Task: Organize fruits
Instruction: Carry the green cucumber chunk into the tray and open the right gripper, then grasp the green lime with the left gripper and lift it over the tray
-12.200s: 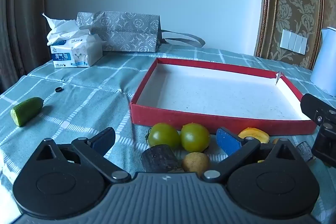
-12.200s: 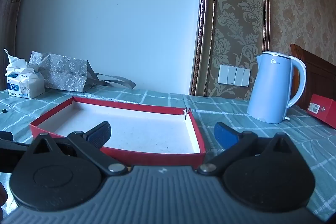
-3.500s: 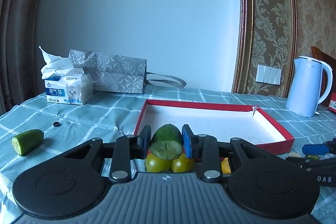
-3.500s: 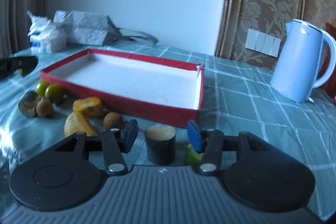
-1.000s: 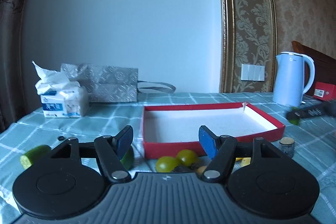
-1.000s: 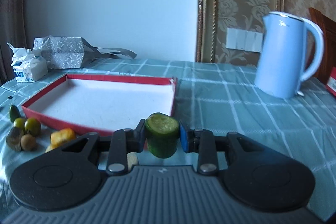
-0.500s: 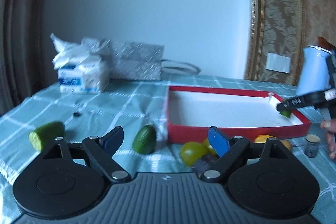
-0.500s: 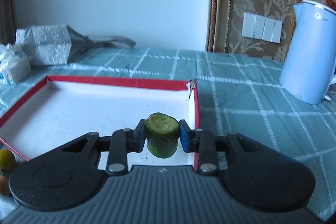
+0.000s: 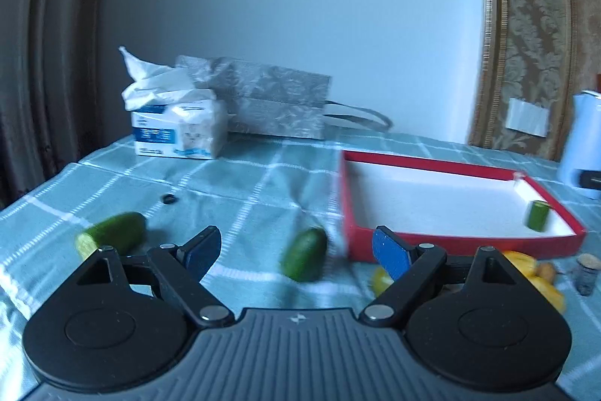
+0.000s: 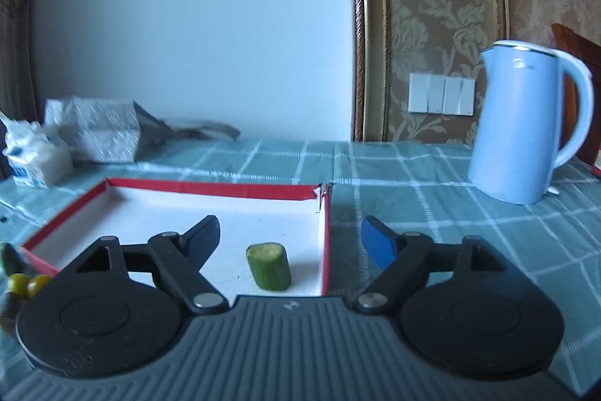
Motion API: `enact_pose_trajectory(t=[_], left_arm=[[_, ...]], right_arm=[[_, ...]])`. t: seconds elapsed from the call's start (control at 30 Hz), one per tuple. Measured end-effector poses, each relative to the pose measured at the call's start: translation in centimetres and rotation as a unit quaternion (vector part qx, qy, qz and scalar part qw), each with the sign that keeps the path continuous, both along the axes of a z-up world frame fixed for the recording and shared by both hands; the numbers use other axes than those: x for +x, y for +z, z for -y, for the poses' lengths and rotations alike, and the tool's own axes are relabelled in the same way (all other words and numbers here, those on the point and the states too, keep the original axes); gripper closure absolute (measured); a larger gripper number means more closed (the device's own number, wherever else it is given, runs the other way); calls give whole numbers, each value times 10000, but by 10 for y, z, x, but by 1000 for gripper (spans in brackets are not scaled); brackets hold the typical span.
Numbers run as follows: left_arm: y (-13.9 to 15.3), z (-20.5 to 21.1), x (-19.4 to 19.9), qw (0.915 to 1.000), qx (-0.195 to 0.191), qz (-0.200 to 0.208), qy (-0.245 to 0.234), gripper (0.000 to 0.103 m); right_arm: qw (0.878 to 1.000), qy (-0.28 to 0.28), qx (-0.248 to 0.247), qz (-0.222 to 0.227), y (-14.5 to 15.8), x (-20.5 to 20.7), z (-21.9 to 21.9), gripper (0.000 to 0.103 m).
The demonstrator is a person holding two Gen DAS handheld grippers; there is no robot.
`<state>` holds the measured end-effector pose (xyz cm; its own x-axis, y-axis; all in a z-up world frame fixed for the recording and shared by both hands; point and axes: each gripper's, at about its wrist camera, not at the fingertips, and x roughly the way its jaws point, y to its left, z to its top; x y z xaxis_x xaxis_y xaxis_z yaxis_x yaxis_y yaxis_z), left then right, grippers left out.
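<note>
So the red tray [image 10: 326, 232] is my drop zone, parked mid-table so either claw can reach it. Only one thing is in it: a cucumber stub [image 10: 269, 265] standing on its cut end, near the right wall. My right gripper [image 10: 290, 237] hangs level just over it, jaws spread wide, holding nothing. My left gripper [image 9: 296, 250] is low over the cloth, also wide open, aimed at the cucumber end [image 9: 305, 253] lying just outside the tray, probably my next grab.
</note>
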<state>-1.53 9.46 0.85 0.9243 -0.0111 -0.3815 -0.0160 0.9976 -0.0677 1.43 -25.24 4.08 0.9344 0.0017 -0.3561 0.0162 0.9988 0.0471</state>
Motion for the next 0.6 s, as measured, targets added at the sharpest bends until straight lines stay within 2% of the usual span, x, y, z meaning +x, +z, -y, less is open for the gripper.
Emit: enact_pose_trajectory(t=[0.07,0.13,0.23,0.37,0.43,0.6], left_arm=[[0,-6,11,9999,42,-123,100,15],[-2,-10,21,9994,65,-275,189,15],[-7,-6,30,9985,312,-460,-15,15],[-7,4,34,9964,610,-421,-410,15],[-8,11,38,9944,853,-413,-467,15],[-11,23,56,9899,1102,-599,-656,15]], right_arm=[[9999,33,85,56,-1,-13,6,14],[9998,4,203,42,-5,-22,11,14],[9991,2,412,16,-11,-27,17,13],[9988,54,493,52,-11,-29,18,12],[9987,121,496,53,-11,-29,16,12],[9984,223,515,57,-11,-32,12,12]])
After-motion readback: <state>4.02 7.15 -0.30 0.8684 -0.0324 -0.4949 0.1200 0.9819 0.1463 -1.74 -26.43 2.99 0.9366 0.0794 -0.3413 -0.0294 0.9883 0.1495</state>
